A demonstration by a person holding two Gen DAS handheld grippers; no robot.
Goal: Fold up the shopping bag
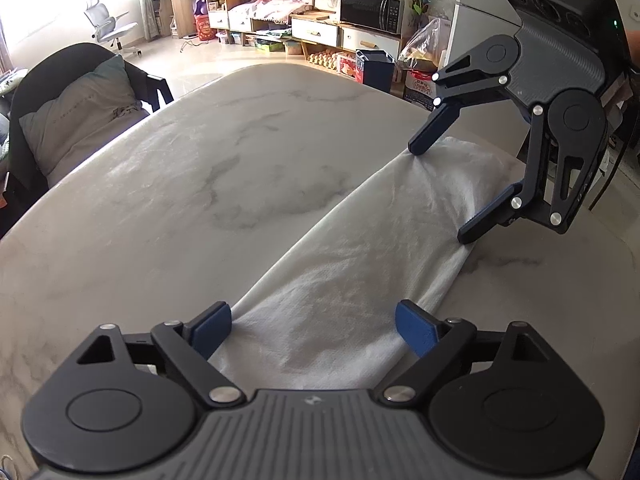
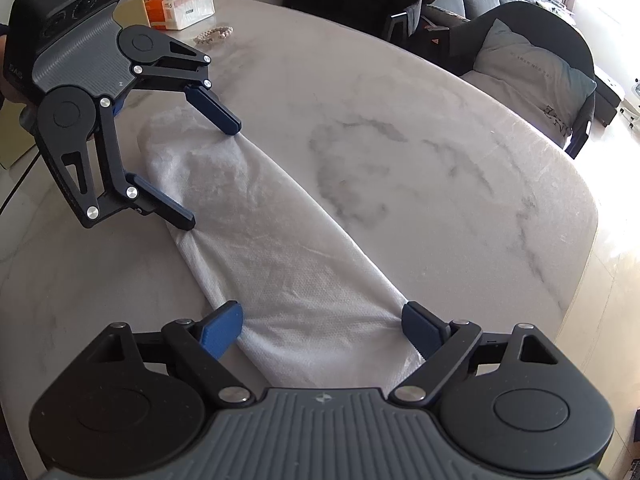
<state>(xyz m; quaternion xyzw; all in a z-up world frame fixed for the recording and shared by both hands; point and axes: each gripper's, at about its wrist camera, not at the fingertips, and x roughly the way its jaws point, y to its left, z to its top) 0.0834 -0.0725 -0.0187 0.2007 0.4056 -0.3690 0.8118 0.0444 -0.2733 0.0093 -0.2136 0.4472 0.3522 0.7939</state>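
A white shopping bag [image 1: 352, 256] lies on the marble table [image 1: 208, 168] as a long, flat, crumpled strip. My left gripper [image 1: 314, 332] stands open over one end, a blue pad [image 1: 212, 332] at each side edge of the strip. In the right wrist view the same left gripper [image 2: 209, 175] has its tips down on the bag [image 2: 288, 264], which puckers at the nearer tip. My right gripper [image 2: 322, 330] is open at the other end, its pads spanning the strip's width. From the left wrist view the right gripper [image 1: 442, 192] rests its tips on the bag's edges.
A tissue box [image 2: 180, 4] and a string of beads [image 2: 214, 35] sit at the table's far edge behind the left gripper. A dark chair with a grey cushion [image 1: 76, 112] stands against the table. The table's rounded edge [image 2: 576, 280] runs close by on the right.
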